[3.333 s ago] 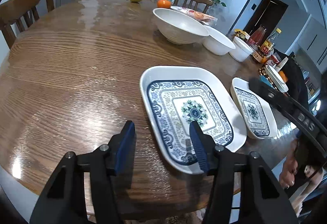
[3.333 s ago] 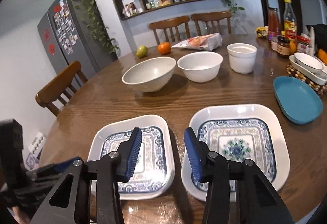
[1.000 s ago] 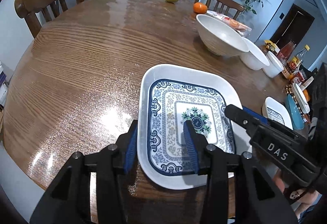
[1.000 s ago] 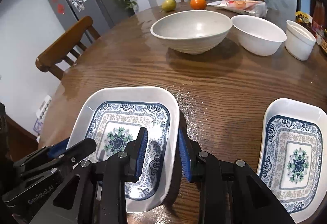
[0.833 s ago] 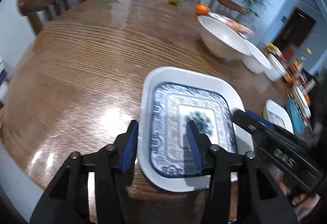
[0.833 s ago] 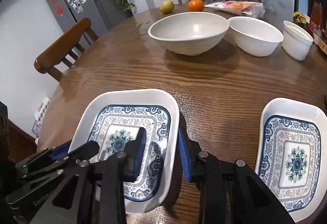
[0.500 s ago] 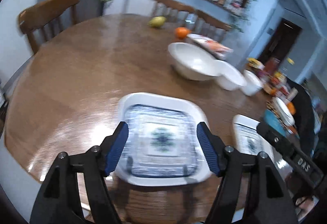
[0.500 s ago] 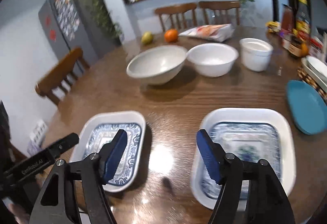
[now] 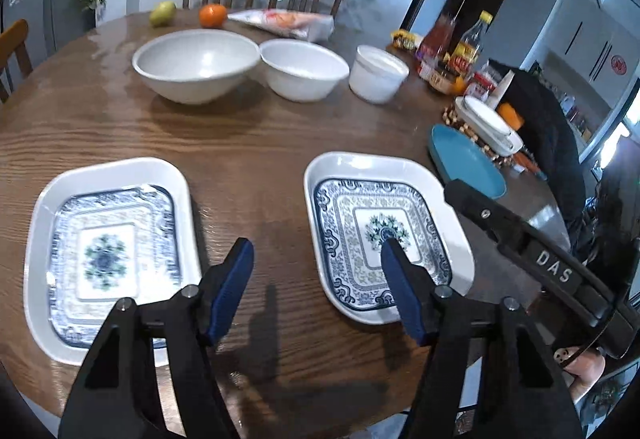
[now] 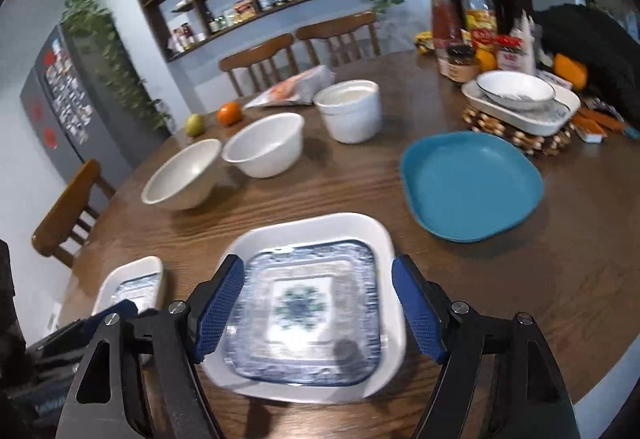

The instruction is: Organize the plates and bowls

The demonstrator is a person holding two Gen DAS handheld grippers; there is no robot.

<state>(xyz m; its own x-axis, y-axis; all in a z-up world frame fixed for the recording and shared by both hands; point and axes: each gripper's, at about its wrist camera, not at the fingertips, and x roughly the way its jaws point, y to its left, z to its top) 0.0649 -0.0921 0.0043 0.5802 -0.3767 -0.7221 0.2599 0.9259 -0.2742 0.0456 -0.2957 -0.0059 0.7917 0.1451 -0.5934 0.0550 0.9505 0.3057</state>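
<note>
On table (image 9: 260, 143): 2 patterned plates (image 9: 108, 255) (image 9: 380, 231), 3 bowls (image 9: 196, 63), all empty.

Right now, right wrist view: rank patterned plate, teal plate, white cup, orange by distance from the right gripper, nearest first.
1. Patterned plate, under the right gripper, its jaws opening, nothing held.
2. Teal plate, ahead right.
3. White cup, mid-table.
4. Orange, far left edge.

I am looking at a bare strip of table (image 9: 256, 175) lying open between the left patterned plate (image 9: 108, 251) and the right patterned plate (image 9: 380, 231). Beyond it, the big bowl (image 9: 196, 65), the middle bowl (image 9: 304, 69) and the white cup (image 9: 378, 79) are blocking the far side, the blue plate (image 9: 466, 163) the right edge.
</note>
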